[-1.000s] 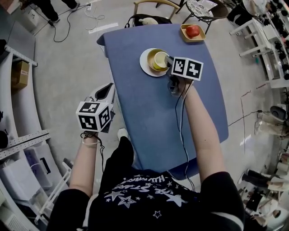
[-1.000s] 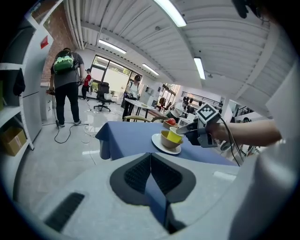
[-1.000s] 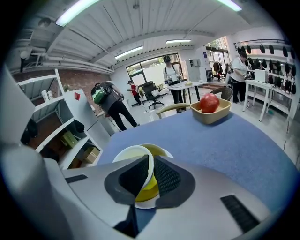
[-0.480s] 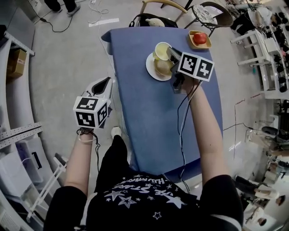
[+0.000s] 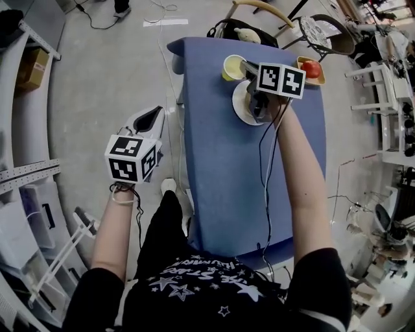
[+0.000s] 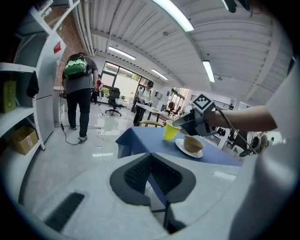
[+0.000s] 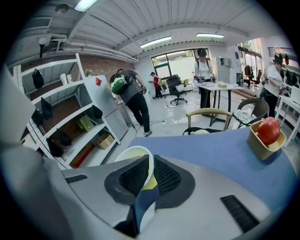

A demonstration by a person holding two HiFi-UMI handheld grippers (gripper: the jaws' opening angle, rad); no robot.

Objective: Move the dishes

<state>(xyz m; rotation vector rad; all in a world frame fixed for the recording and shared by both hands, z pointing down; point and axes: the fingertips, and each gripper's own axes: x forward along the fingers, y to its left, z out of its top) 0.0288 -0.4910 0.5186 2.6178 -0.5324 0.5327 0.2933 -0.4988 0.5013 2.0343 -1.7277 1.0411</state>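
My right gripper is shut on the rim of a yellow cup, one jaw inside and one outside. The cup hangs a little tilted over the far left part of the blue table. Just nearer than it lies a white plate with a tan bowl on it; in the head view the gripper covers the bowl. My left gripper stays off the table's left side, over the floor, jaws shut on nothing.
A red apple sits in a small wooden tray at the table's far right corner. Chairs stand behind the table. Shelving lines the left. A person with a green backpack stands on the floor beyond.
My right gripper has lifted the yellow cup out of the bowl on the plate and carried it toward the table's far left. The left gripper has shifted only a little.
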